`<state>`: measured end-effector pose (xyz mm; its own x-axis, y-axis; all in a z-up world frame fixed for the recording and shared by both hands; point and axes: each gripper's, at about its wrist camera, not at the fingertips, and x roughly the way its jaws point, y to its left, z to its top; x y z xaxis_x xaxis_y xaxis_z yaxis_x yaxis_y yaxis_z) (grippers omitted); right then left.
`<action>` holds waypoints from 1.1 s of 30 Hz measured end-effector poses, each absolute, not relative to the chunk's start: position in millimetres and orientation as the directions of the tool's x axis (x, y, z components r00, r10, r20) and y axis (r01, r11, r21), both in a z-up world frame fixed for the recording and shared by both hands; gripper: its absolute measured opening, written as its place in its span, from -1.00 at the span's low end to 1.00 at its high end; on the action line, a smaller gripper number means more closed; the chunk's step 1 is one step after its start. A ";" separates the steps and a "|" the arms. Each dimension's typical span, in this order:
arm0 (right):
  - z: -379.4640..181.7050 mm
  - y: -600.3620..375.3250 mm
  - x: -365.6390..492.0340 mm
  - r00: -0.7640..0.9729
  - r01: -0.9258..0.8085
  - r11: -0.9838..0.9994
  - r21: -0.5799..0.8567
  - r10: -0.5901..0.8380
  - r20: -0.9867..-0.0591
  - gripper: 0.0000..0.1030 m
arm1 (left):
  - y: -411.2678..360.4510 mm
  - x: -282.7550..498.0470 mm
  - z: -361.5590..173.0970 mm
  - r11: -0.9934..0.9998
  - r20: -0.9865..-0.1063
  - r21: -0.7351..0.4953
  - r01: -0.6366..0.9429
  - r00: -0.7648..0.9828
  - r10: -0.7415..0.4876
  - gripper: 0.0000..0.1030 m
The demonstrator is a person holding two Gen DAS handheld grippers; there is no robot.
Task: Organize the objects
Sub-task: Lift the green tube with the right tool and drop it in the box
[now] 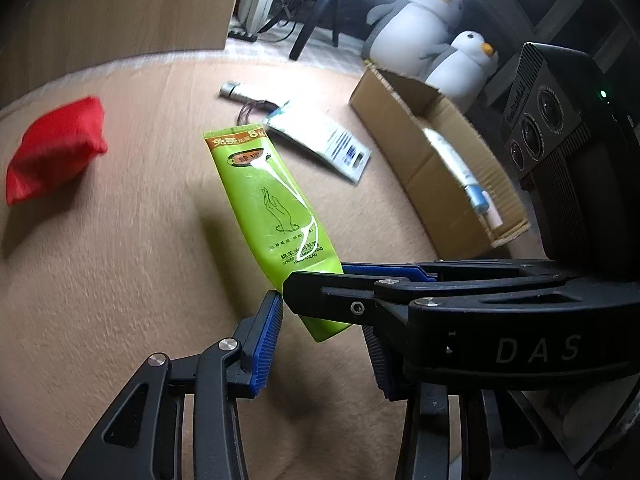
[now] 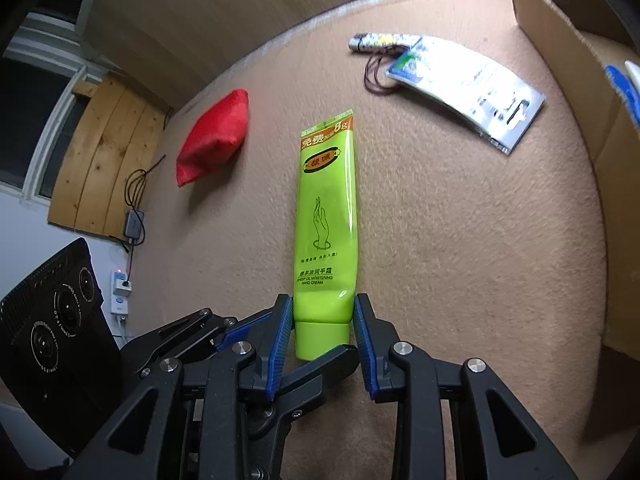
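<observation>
A green hand-cream tube (image 2: pixel 326 216) is held by its cap end between the blue pads of my right gripper (image 2: pixel 323 334), a little above the beige carpet. In the left wrist view the tube (image 1: pixel 266 204) sticks out past the right gripper (image 1: pixel 344 280), which crosses in front from the right. My left gripper (image 1: pixel 324 344) is open around the tube's cap end, its left pad (image 1: pixel 268 344) just beside the tube; I cannot tell if it touches. A cardboard box (image 1: pixel 436 148) at the right holds a white and blue tube (image 1: pixel 460 168).
A red cloth pouch (image 2: pixel 214 140) lies on the carpet to the left. A white flat packet (image 2: pixel 468 84) and a small printed tube (image 2: pixel 376 42) with a thin dark cord lie ahead near the box (image 2: pixel 580 80). Two plush penguins (image 1: pixel 420 20) sit beyond the box.
</observation>
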<state>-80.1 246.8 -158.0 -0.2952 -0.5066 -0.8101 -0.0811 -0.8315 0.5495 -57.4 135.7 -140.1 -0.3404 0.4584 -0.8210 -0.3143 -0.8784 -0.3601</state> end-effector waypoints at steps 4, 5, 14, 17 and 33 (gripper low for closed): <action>-139.1 257.0 -79.2 -0.337 -0.076 -0.837 0.542 -0.490 -0.804 -0.45 | 151.5 -67.1 -123.4 -0.866 -0.802 -0.359 -0.349 -0.359 0.477 -0.15; -135.0 260.2 -78.9 -0.347 -0.076 -0.840 0.538 -0.483 -0.804 -0.45 | 155.1 -68.8 -119.8 -0.862 -0.798 -0.359 -0.358 -0.362 0.483 -0.15; -97.6 311.4 -74.5 -0.444 -0.110 -0.854 0.508 -0.415 -0.794 -0.45 | 219.7 -93.0 -88.3 -0.822 -0.766 -0.342 -0.455 -0.372 0.525 -0.16; -88.9 336.2 -73.5 -0.473 -0.137 -0.855 0.500 -0.388 -0.791 -0.45 | 246.7 -102.4 -82.3 -0.806 -0.755 -0.343 -0.482 -0.369 0.542 -0.17; -80.6 439.2 -67.6 -0.512 -0.248 -0.869 0.429 -0.258 -0.819 -0.44 | 358.3 -136.4 -89.0 -0.761 -0.745 -0.350 -0.547 -0.330 0.580 -0.16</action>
